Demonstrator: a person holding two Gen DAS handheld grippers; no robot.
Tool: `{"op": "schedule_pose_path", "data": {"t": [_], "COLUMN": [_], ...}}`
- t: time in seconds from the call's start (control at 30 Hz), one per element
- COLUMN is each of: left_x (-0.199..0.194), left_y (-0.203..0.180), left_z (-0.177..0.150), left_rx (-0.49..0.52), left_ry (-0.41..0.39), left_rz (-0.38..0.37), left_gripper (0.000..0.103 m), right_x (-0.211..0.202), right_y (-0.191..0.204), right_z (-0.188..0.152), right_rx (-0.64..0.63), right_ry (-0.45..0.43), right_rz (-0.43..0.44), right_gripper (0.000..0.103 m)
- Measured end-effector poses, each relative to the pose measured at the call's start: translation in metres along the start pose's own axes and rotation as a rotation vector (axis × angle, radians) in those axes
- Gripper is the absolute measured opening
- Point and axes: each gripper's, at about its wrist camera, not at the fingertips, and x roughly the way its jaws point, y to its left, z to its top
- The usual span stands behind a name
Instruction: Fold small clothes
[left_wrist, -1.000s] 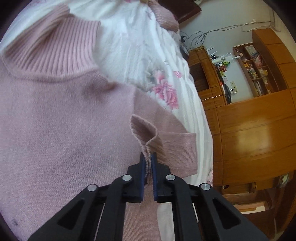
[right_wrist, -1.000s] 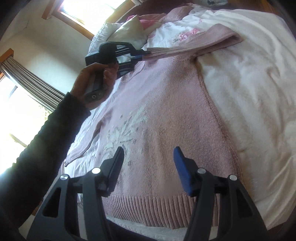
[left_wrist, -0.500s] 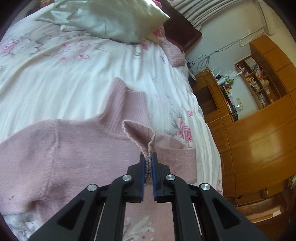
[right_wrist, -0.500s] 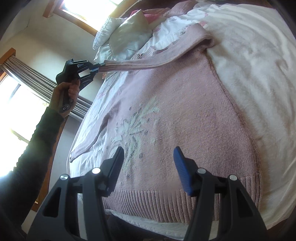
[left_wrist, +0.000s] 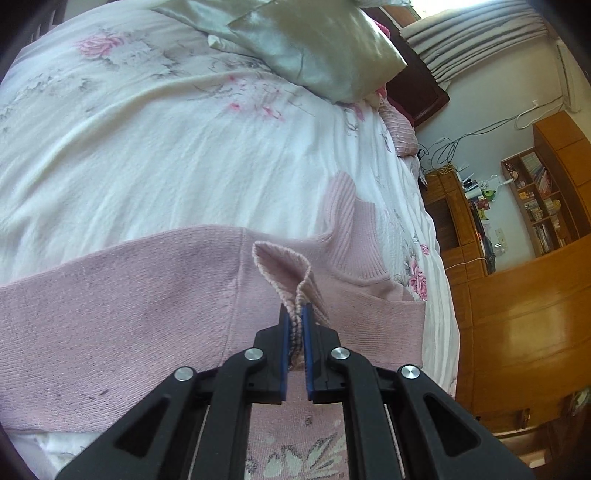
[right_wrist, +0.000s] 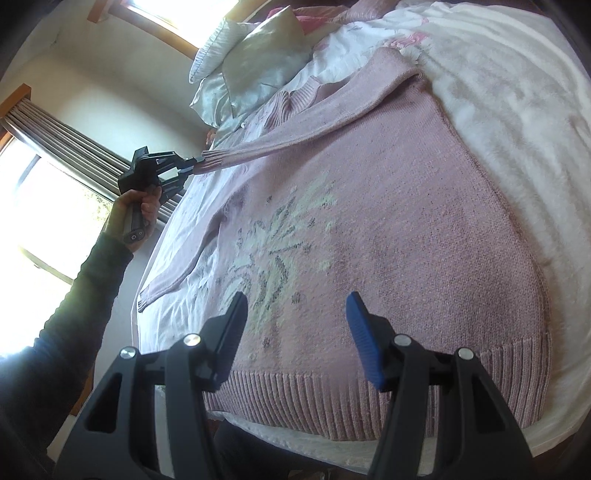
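A pink knitted sweater (right_wrist: 399, 221) with a pale flower pattern lies flat on the bed, ribbed hem nearest me. My left gripper (left_wrist: 295, 314) is shut on the ribbed sleeve cuff (left_wrist: 284, 266). In the right wrist view that left gripper (right_wrist: 192, 166), held by a hand, pulls the sleeve (right_wrist: 295, 136) taut across the sweater's chest toward the left side. The other sleeve (right_wrist: 177, 273) lies out on the sheet at the left. My right gripper (right_wrist: 297, 310) hovers open above the hem, holding nothing.
The bed has a white floral sheet (left_wrist: 147, 155) and a silvery pillow (left_wrist: 317, 48) at its head. A white fleecy blanket (right_wrist: 517, 110) lies right of the sweater. Wooden cabinets and shelves (left_wrist: 524, 258) stand beyond the bed. Curtains and a bright window (right_wrist: 55, 184) are at the left.
My left gripper has carried the sleeve cuff from near the collar out across the sweater to the left, stretching the sleeve straight. The right gripper has stayed open above the hem.
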Motion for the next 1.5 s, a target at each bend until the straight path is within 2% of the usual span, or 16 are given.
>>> {"op": "schedule_pose_path", "data": {"t": [0.27, 0.53, 0.67, 0.73, 0.8, 0.83, 0.9, 0.97, 1.1, 1.2, 1.23, 1.3, 1.33, 1.37, 1.43, 1.5], "left_x": [-0.002, 0.013, 0.028, 0.018, 0.002, -0.001, 0.011, 0.027, 0.055, 0.047, 0.037, 0.007, -0.012, -0.036, -0.081, -0.130], "left_y": [0.027, 0.055, 0.070, 0.074, 0.068, 0.060, 0.040, 0.029, 0.049, 0.061, 0.064, 0.074, 0.083, 0.094, 0.120, 0.154], "left_z": [0.002, -0.004, -0.009, -0.009, -0.012, -0.016, -0.024, -0.029, -0.025, -0.032, -0.035, -0.045, -0.051, -0.059, -0.075, -0.090], "left_rx": [-0.035, -0.065, -0.083, -0.099, -0.097, -0.073, -0.006, 0.033, -0.020, -0.087, -0.099, -0.124, -0.138, -0.152, -0.180, -0.229], "left_ry": [0.009, 0.064, 0.088, 0.022, -0.060, -0.069, -0.015, 0.018, 0.034, 0.025, 0.017, -0.029, -0.060, -0.099, -0.149, -0.178], "left_rz": [0.002, 0.034, 0.098, 0.150, 0.125, 0.094, 0.034, 0.054, 0.125, 0.061, 0.036, -0.010, -0.016, -0.016, 0.019, 0.043], "left_gripper": [0.006, 0.006, 0.009, 0.013, 0.020, 0.025, 0.027, 0.030, 0.036, 0.036, 0.042, 0.060, 0.074, 0.083, 0.094, 0.096], "right_x": [0.003, 0.011, 0.012, 0.012, 0.011, 0.011, 0.013, 0.016, 0.015, 0.007, 0.004, -0.003, -0.006, -0.009, -0.015, -0.019], "right_y": [0.004, 0.012, 0.014, 0.015, 0.016, 0.015, 0.015, 0.017, 0.024, 0.028, 0.029, 0.030, 0.031, 0.032, 0.037, 0.044], "right_z": [0.000, -0.002, -0.003, -0.003, -0.003, -0.003, -0.003, -0.004, -0.006, -0.008, -0.008, -0.011, -0.012, -0.013, -0.017, -0.022], "right_rx": [-0.003, -0.004, -0.002, -0.006, -0.010, -0.008, -0.001, -0.002, -0.002, -0.009, -0.012, -0.018, -0.019, -0.020, -0.022, -0.030], "right_ry": [0.010, 0.022, 0.028, 0.030, 0.027, 0.026, 0.030, 0.036, 0.035, 0.033, 0.032, 0.026, 0.024, 0.021, 0.005, -0.008], "right_rz": [-0.007, -0.001, -0.001, -0.001, -0.002, 0.000, 0.004, 0.005, 0.012, 0.005, 0.001, -0.007, -0.009, -0.010, -0.010, -0.006], "right_gripper": [0.056, 0.056, 0.056, 0.056, 0.056, 0.056, 0.056, 0.056, 0.056, 0.058, 0.059, 0.060, 0.062, 0.062, 0.071, 0.079]}}
